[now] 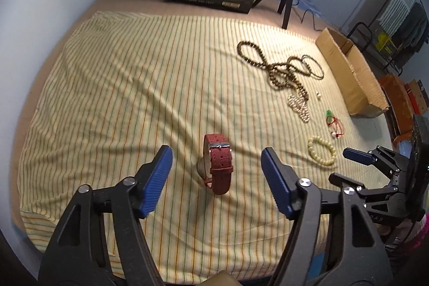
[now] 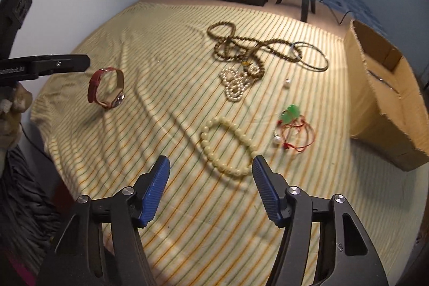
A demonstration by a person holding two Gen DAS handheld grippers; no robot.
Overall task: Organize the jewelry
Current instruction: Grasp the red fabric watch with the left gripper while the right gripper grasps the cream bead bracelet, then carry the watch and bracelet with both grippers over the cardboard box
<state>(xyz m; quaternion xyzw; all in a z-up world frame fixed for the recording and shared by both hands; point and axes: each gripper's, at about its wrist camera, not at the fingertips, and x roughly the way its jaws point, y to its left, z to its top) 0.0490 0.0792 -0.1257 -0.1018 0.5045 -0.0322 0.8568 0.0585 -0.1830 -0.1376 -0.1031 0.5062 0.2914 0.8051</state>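
Both jaws apart and empty, the left gripper over the red watch and the right gripper over the cream bracelet risk pinching loose striped cloth.

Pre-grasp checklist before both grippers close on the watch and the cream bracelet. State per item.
1. Left gripper open, nothing between the pads: ok.
2. Red-strap watch lined up between the left fingers: ok; it stands on edge on the striped cloth.
3. Right gripper open and empty: ok.
4. Cream bead bracelet centred for the right gripper: not ok; it lies ahead of the tips, toward the right finger.
5. Bracelet clear of the red cord with green charm: ok, they lie apart.
6. Cardboard box open to take items: ok; its contents cannot tell.
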